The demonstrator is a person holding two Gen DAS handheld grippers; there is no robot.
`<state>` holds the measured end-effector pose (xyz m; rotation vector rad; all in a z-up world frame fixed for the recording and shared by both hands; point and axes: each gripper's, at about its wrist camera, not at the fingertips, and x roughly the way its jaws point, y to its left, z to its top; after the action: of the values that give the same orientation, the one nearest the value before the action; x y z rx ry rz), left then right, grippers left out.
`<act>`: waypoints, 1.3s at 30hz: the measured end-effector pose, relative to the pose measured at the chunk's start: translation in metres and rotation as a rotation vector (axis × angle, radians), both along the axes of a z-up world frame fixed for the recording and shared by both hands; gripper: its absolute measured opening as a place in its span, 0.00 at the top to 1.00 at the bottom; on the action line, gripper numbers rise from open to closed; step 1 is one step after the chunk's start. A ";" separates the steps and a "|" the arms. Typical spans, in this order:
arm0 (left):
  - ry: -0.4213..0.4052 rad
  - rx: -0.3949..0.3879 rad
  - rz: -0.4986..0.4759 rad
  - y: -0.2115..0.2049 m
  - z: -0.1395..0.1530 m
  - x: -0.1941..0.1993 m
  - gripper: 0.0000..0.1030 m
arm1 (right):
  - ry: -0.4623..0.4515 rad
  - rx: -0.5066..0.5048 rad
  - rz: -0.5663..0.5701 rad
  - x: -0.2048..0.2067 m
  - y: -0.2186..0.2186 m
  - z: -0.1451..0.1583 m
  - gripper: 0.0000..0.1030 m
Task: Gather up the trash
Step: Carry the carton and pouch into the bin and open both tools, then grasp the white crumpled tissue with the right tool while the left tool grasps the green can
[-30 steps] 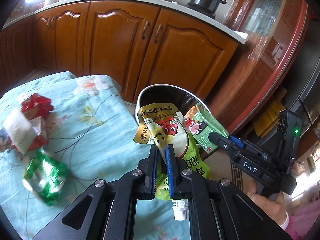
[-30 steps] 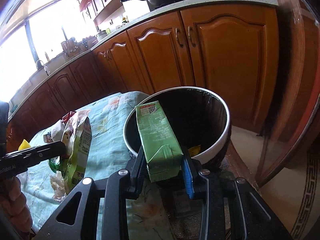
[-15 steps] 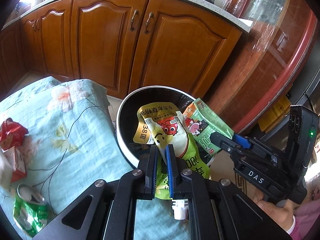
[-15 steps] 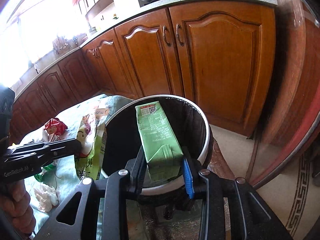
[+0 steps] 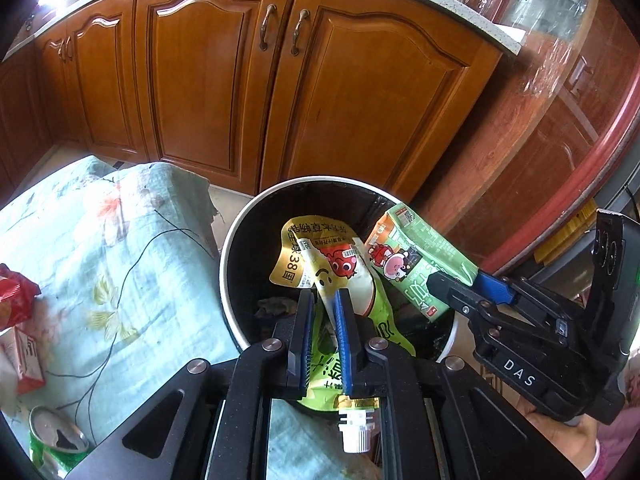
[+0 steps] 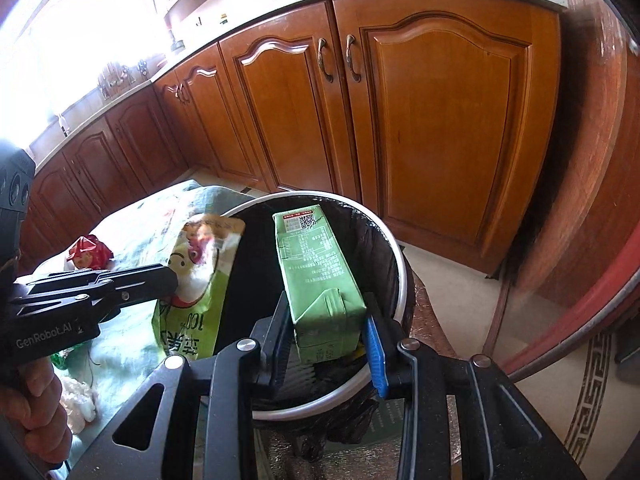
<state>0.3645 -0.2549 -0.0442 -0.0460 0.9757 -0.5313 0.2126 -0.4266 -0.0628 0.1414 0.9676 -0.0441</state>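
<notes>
Both grippers are over the bin, a round white-rimmed can with a black liner, standing on the floor in front of the wooden cabinets.

Left gripper: jaws nearly together, pinching a yellow-green spouted pouch. The pouch hangs above the bin's opening, its white spout at the near end, behind the fingers.

Right gripper: jaws part-way apart, clamped on the folded end of a green carton. The carton slants out over the bin's mouth, its far end above the liner.

The two items sit side by side over the bin, pouch nearer the table.

Left of the bin: a table under a floral cloth. On it, well away from the bin, a red wrapper and a green can at the near edge.

A hand grips the left gripper's handle.
</notes>
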 end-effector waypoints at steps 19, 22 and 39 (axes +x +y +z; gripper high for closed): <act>-0.077 -0.097 0.135 0.080 0.016 -0.075 0.40 | -0.091 0.141 -0.033 -0.039 0.011 0.016 0.39; -0.074 -0.104 0.166 0.105 0.013 -0.094 0.40 | -0.090 0.163 -0.019 -0.050 0.026 0.013 0.38; -0.034 -0.144 0.366 0.230 0.017 -0.182 0.40 | -0.036 0.278 0.082 -0.094 0.114 -0.004 0.29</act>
<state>0.1821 -0.0251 -0.0268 -0.3371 0.8687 -0.2623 0.1182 -0.3126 -0.0668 0.3570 0.9396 0.1680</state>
